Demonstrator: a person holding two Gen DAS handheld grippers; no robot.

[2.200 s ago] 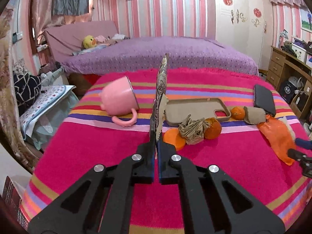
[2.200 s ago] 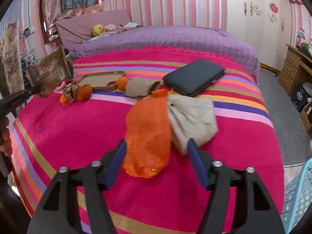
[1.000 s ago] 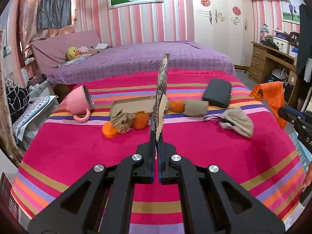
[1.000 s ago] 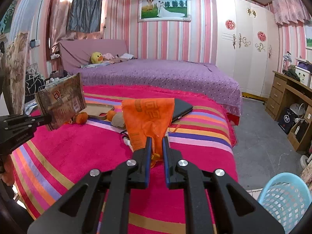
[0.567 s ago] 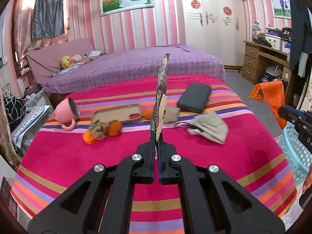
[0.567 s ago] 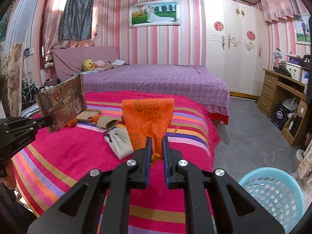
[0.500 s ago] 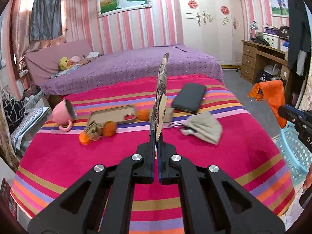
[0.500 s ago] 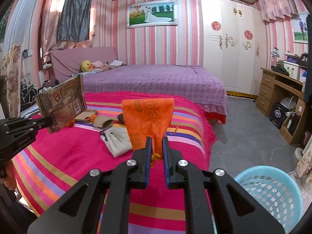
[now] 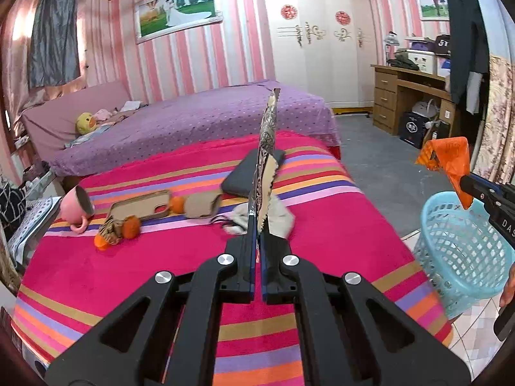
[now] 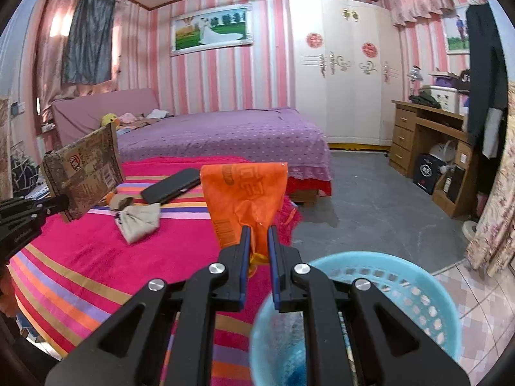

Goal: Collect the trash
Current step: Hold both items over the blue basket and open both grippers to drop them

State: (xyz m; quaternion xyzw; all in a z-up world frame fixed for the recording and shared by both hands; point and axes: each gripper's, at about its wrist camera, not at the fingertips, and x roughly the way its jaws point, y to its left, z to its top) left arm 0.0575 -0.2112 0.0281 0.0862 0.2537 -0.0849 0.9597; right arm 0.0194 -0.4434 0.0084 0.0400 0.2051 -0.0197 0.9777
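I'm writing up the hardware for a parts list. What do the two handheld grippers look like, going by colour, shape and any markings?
Both are matte black frames with triangular cut-outs and round silver bolt heads. The left gripper and the right gripper each have two slim, flat fingers with blue inner faces. White lettering, partly cut off, shows on the sides of the bodies. No cables or sleeves are visible.

**Pink-striped bedroom with two beds**

Pink-and-white striped walls [image 10: 267, 74] carry a framed wedding picture [image 10: 212, 30]. Beyond the hand-held grippers lies a purple bed [image 10: 225, 138]; right stand a white wardrobe [image 10: 341, 74] and wooden desk [image 10: 428, 135] on grey floor [image 10: 370, 206].
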